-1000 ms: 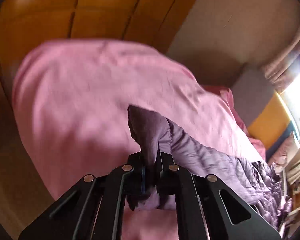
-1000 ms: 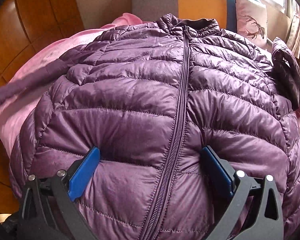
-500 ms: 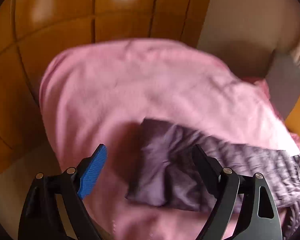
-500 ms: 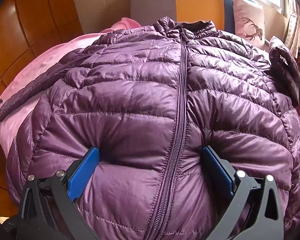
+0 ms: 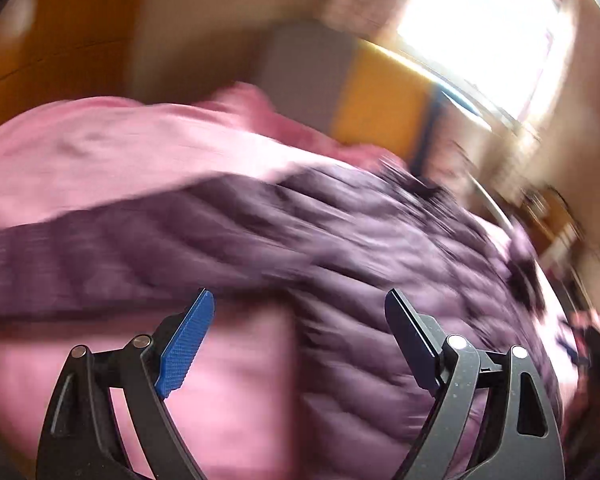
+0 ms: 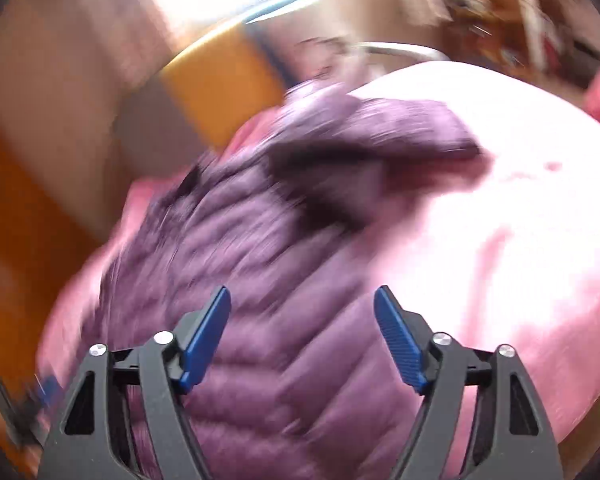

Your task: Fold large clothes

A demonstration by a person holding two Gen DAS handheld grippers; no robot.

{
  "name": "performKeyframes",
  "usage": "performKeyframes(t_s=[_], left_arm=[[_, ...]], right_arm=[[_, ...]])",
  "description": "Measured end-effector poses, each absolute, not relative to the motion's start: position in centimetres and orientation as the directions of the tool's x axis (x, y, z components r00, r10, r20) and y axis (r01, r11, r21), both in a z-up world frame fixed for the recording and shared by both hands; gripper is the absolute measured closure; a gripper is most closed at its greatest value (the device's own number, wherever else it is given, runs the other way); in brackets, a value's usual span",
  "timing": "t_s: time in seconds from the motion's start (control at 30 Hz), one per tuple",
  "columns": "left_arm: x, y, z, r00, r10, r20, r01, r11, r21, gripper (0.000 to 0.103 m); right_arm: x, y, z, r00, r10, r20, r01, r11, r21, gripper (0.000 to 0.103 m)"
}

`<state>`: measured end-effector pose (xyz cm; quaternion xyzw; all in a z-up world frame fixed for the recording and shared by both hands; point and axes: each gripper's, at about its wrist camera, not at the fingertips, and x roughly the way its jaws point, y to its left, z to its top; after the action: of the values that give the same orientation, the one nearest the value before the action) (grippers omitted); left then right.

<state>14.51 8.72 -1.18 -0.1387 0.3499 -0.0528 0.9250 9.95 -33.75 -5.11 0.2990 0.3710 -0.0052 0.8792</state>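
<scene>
A purple quilted puffer jacket (image 5: 380,264) lies spread on a pink bedspread (image 5: 100,152). In the left wrist view its sleeve (image 5: 80,256) stretches out to the left across the pink cover. My left gripper (image 5: 300,312) is open and empty above the jacket's left side. In the right wrist view the jacket (image 6: 260,280) fills the lower left and its other sleeve (image 6: 400,128) lies folded at the top. My right gripper (image 6: 302,308) is open and empty over the jacket's right edge. Both views are motion-blurred.
The pink bedspread (image 6: 500,220) extends to the right of the jacket. A grey and orange headboard (image 5: 340,92) stands behind, under a bright window (image 5: 480,28). Orange wood panelling (image 6: 12,200) lines the left wall. Cluttered items (image 6: 520,20) sit at the far right.
My left gripper let go of the sleeve cuff, opened, and swung right toward the jacket body. My right gripper stayed open and swung right toward the jacket's right edge.
</scene>
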Motion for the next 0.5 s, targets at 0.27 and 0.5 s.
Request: performKeyframes(t_s=[0.27,0.5], left_arm=[[16.4,-3.2,-4.6,0.643,-0.334,-0.689,0.244,0.942,-0.229,0.017],[16.8,-4.6,-7.4,0.613,-0.315,-0.724,0.257,0.947,-0.195,0.009]], right_arm=[[15.5,-45.2,-11.4,0.792,0.318,-0.521,0.410,0.353,0.841,0.040],[19.2,-47.6,-14.3,0.822,0.235,-0.519,0.499,0.142,0.855,0.041]])
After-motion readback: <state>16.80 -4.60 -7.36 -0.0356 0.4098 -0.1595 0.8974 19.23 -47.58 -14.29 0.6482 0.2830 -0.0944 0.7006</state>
